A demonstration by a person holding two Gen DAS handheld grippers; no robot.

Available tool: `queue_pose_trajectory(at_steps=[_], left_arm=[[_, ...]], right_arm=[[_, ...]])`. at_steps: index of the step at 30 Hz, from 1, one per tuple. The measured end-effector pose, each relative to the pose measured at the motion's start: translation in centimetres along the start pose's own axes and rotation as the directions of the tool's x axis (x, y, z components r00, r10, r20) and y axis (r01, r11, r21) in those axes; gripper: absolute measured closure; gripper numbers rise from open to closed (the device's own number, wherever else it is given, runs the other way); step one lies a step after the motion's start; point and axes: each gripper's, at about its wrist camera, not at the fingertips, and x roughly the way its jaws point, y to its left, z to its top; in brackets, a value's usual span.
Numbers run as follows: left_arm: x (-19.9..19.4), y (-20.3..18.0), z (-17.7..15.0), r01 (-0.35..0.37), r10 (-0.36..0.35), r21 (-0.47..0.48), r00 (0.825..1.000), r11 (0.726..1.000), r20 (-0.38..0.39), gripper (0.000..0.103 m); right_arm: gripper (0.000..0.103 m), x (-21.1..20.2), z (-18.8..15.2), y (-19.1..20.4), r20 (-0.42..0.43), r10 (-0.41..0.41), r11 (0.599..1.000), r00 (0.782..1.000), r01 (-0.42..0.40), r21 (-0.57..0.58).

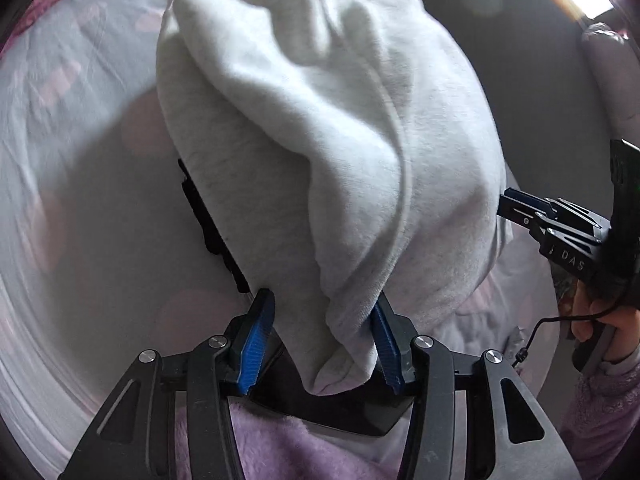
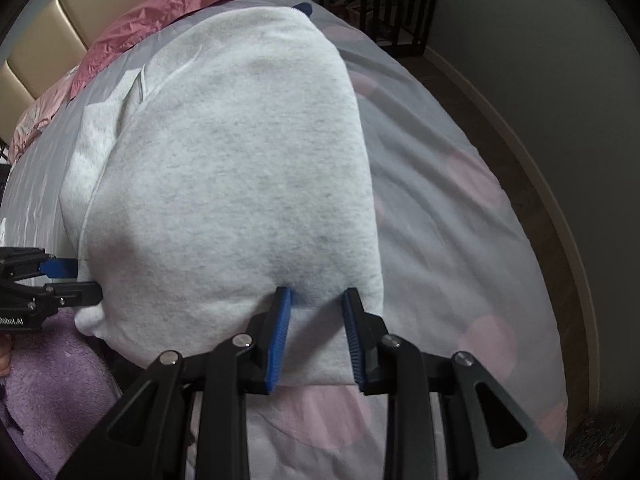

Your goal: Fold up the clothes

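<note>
1. The left gripper (image 1: pixel 324 340) is pinching a bunched corner of the pale grey sweatshirt (image 1: pixel 320 140); its blue pads are pressing into the cloth from both sides, with a fat roll of fabric hanging out below them.
2. The right gripper (image 2: pixel 316 340) is clamping the sweatshirt's (image 2: pixel 240 180) near edge at the other corner, the hem passing flat between its pads.
3. From each wrist view the other gripper is showing at the frame's side, its tip at the garment's edge, so both are holding the same near end, well apart from each other.
4. The sweatshirt is draping away from the grippers over the bed sheet (image 2: pixel 460 240), its far end lying towards the pink pillow (image 2: pixel 160 12) and the padded headboard (image 2: pixel 40 52). A purple fleecy fabric (image 2: pixel 52 380) is showing beneath the grippers.
5. I judge the near end is being carried over for a fold.
6. Risks from here:
   - The left side is gripping a thick wad, not a flat hem; layers may be slipping out unevenly, leaving a lopsided fold.
   - The left side is hanging in loose folds; if the grippers are drifting together, creases may be getting trapped under the fold.
   - The right grip is sitting close to the hem's edge, so a sharp tug could be pulling it free.
</note>
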Motion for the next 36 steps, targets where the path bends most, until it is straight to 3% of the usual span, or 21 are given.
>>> queue_pose_trajectory(at_steps=[3,7,8,10,13,15,20,24,28,29,32,36], left_arm=[[-2.8,-1.0,-0.9,0.020,-0.024,0.048,0.997,0.999,0.072,0.053],[-7.7,-3.1,-2.0,-0.040,0.017,0.111,0.980,0.993,0.198,0.052],[-9.3,-3.9,-2.3,-0.063,0.031,0.123,0.969,0.990,0.244,0.050],[-11.8,-4.7,-3.4,-0.093,0.046,0.136,0.948,0.986,0.314,0.035],[-15.4,-6.2,-4.2,-0.133,0.059,0.138,0.894,0.981,0.444,0.023],[-16.8,-6.9,-4.7,-0.158,0.073,0.123,0.856,0.980,0.513,0.023],[-17.2,-6.2,-5.9,-0.246,0.143,0.101,0.800,0.964,0.582,0.023],[-17.5,-5.5,-8.1,-0.284,0.166,0.108,0.784,0.953,0.598,0.023],[-17.3,-5.1,-10.0,-0.297,0.181,0.107,0.789,0.949,0.587,0.023],[-17.2,-5.1,-10.3,-0.303,0.186,0.110,0.791,0.947,0.582,0.023],[-17.0,-4.8,-11.5,-0.313,0.191,0.119,0.794,0.942,0.578,0.023],[-16.4,-4.8,-12.6,-0.318,0.192,0.126,0.795,0.940,0.576,0.023]], right_arm=[[0.077,-2.4,-0.4,0.0,0.032,-0.007,1.000,0.999,0.006,0.025],[0.077,-7.3,-1.0,1.3,0.118,-0.016,0.999,0.993,0.010,0.051],[0.077,-8.6,-1.3,1.8,0.139,-0.026,0.998,0.990,0.018,0.060],[0.076,-11.2,-1.3,2.9,0.192,-0.030,0.997,0.981,0.016,0.076],[0.076,-14.8,-2.2,4.7,0.270,-0.009,0.993,0.963,-0.023,0.114],[0.076,-16.4,-2.8,6.2,0.300,-0.003,0.992,0.954,-0.035,0.121],[0.075,-17.9,-5.1,9.5,0.337,-0.054,0.993,0.940,0.014,0.120],[0.075,-18.0,-7.5,10.8,0.372,-0.059,0.986,0.927,-0.004,0.168],[0.075,-17.7,-9.4,11.9,0.392,-0.085,0.980,0.916,0.007,0.196],[0.071,-17.4,-9.8,12.1,0.382,-0.086,0.980,0.920,0.009,0.199],[0.035,-16.8,-11.0,12.3,0.382,-0.044,0.976,0.923,-0.042,0.213],[0.032,-16.6,-12.2,12.7,0.383,-0.054,0.977,0.922,-0.031,0.212]])
